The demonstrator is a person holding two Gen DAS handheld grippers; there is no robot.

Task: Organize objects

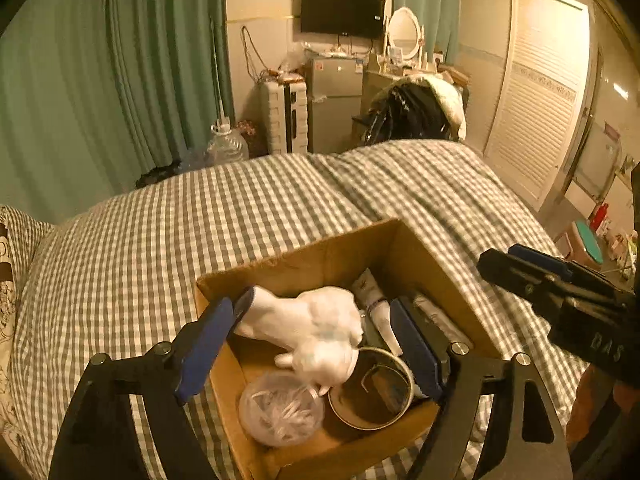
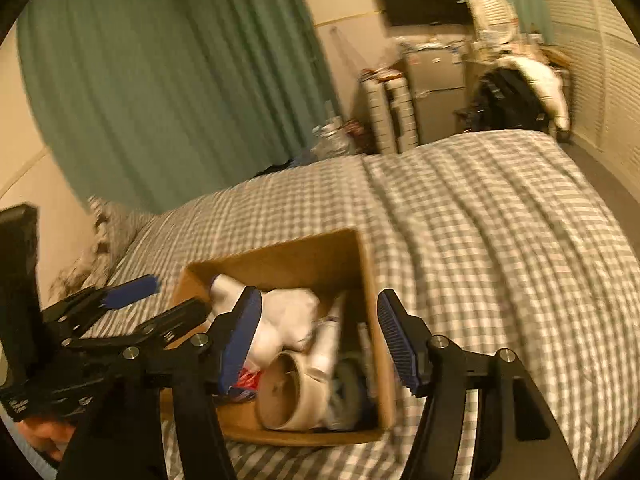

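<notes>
An open cardboard box stands on the checked bed; it also shows in the right wrist view. Inside lie a white hand-shaped figure, a clear round tub of white sticks, a metal tin and a white tube. My left gripper is open and empty, its fingers spread over the box. My right gripper is open and empty above the box; it shows in the left wrist view at the box's right. The white figure and a beige tin show there too.
A patterned pillow lies at the bed's left end. Green curtains hang behind the bed. Past the bed's far side stand a water jug, a white suitcase, a small fridge and a louvred wardrobe.
</notes>
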